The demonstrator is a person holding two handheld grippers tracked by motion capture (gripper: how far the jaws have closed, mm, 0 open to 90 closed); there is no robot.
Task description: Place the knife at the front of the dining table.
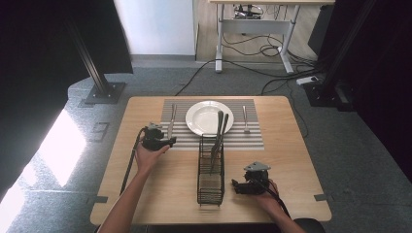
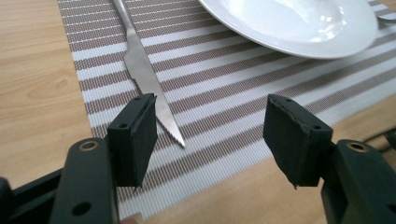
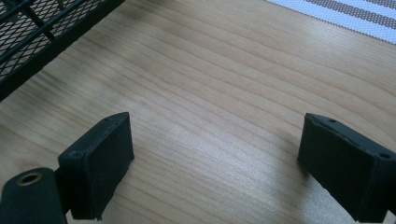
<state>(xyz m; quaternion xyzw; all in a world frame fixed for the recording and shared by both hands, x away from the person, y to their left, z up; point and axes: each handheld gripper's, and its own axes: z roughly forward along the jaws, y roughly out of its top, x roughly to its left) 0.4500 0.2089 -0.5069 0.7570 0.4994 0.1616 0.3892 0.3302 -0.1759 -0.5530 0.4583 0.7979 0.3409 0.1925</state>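
A white plate (image 1: 209, 118) sits mid-way on a striped placemat (image 1: 243, 141). Left of the plate lies a serrated knife (image 1: 172, 121), and a short silver utensil (image 1: 245, 119) lies to its right. My left gripper (image 1: 163, 141) rests at the mat's near left corner, open. In the left gripper view the knife (image 2: 144, 79) points its tip between the jaws, untouched by my left gripper (image 2: 212, 140), with the plate (image 2: 299, 23) beyond. My right gripper (image 1: 240, 186) stands open on bare wood, right of a black mesh caddy (image 1: 211, 179). The right gripper (image 3: 215, 158) holds nothing.
Two long dark-handled utensils (image 1: 218, 136) lean upright in the caddy's far end, over the mat's near edge. The caddy's mesh wall (image 3: 42, 28) shows at the upper left of the right gripper view. Bare wooden table (image 1: 286, 160) lies around the right hand. Cables trail off the near edge.
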